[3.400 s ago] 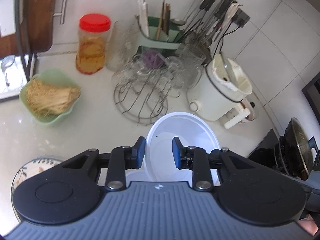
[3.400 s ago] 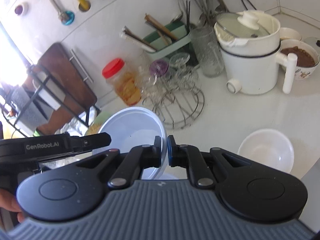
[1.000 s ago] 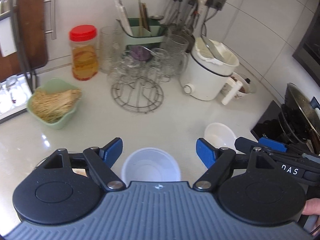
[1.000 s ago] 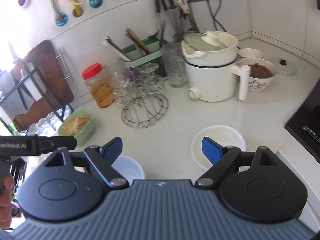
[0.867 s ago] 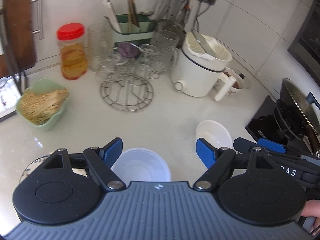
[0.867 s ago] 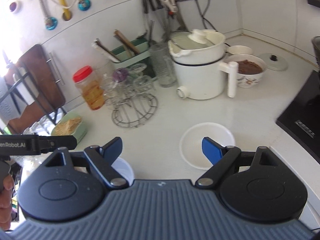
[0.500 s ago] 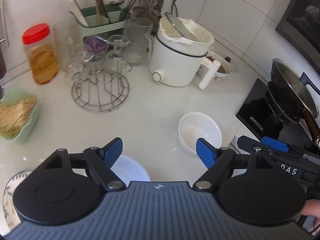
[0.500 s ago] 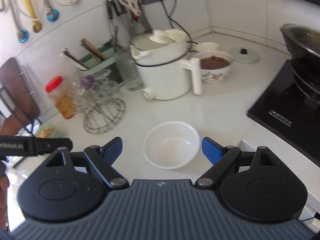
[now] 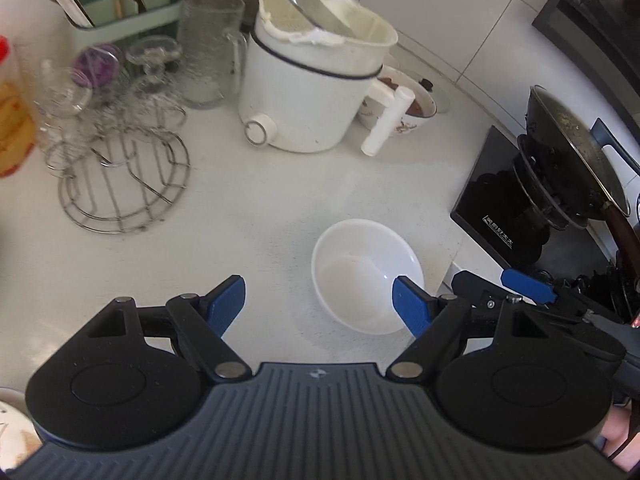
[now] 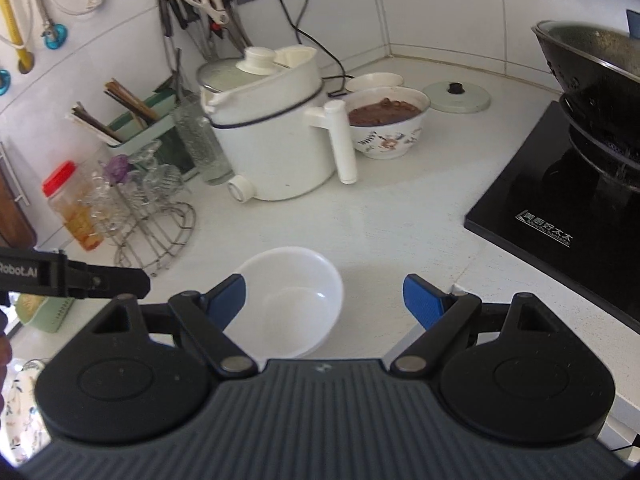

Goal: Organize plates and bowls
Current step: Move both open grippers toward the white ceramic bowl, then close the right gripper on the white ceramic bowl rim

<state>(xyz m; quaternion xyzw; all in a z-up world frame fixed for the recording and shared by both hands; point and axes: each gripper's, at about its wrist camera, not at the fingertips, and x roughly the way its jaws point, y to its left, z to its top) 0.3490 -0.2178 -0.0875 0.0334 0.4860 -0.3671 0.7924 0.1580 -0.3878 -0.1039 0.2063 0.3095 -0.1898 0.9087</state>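
A small white bowl (image 9: 366, 276) stands empty on the white counter (image 9: 256, 208), near its front edge and left of the black hob. My left gripper (image 9: 319, 304) is open above the counter; its right blue pad overlaps the bowl's near rim in the left wrist view. My right gripper (image 10: 324, 300) is open too, with the same white bowl (image 10: 294, 300) behind its left pad. Neither gripper holds anything. A patterned plate (image 10: 20, 412) shows at the lower left of the right wrist view. The right gripper's fingers (image 9: 528, 286) reach into the left wrist view from the right.
A white electric pot (image 10: 276, 140) stands behind the bowl, beside a patterned bowl of brown food (image 10: 386, 120) and a glass lid (image 10: 456, 96). A wire rack with glasses (image 9: 120, 168) is at the left. The black hob (image 10: 560, 208) carries a dark pan (image 10: 592, 52).
Both grippers swung right and sank toward the counter; the white bowl came close under them. The translucent tub by the left gripper dropped out of view. Earlier the right gripper let go of it.
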